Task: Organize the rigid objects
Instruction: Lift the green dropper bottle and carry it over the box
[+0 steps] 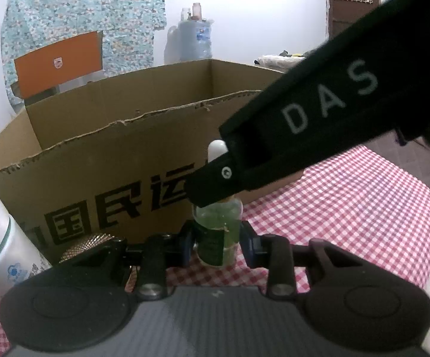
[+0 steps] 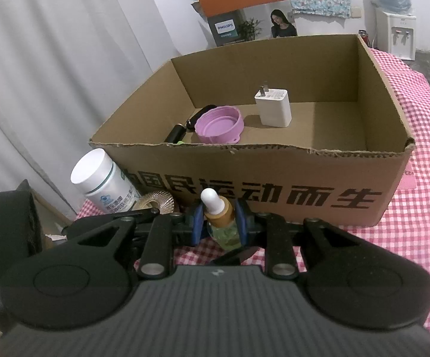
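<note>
Standing upright on the checked cloth point(image 2: 417, 226), the dropper bottle point(image 2: 218, 220) sits just before the cardboard box point(image 2: 304, 178). Right gripper point(image 2: 219, 223): blue pads point(image 2: 197, 223) close against the bottle's shoulders, apparently gripping. Left gripper point(image 1: 216, 244): fingers flank the bottle's lower body point(image 1: 216, 238), near it; contact cannot be told. Inside the box: purple lid point(image 2: 218, 125) at 11 o'clock, white charger point(image 2: 273, 107) at 12. White jar point(image 2: 101, 181) at 10 o'clock, beside the box.

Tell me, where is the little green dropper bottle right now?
The dropper bottle stands on the checkered tablecloth just in front of the cardboard box, between the pads of both grippers, right of the white jar.
</note>
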Demonstrator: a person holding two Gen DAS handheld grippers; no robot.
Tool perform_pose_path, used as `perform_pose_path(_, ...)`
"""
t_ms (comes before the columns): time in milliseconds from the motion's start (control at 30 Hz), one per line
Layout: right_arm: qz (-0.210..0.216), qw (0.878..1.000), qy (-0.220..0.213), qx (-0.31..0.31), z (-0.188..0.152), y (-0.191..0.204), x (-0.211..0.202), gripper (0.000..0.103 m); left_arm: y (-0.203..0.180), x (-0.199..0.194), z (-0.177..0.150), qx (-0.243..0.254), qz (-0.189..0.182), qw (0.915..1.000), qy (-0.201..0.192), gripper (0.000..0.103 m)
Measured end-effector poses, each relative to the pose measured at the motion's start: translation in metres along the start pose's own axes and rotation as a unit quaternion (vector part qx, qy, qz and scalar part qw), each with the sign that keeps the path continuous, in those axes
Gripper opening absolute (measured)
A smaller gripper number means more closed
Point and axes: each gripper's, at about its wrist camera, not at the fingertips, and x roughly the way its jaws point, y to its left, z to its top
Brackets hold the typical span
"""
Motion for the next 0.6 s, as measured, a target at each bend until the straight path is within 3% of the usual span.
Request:
perform_pose_path(333,0.013,0.999,-0.041,-0.023,0.003,0.018,-0.041,0.021,-0.011,-0.047,0.019,0.009,0.002,0.9992,-0.040,0.033)
perform_pose_path(600,0.042,0.991,-0.107,-0.073,0.046,0.035,-0.093,0.021,-0.005,-0.088,0.069,0.003,0.014,0.9948,-0.100,0.033)
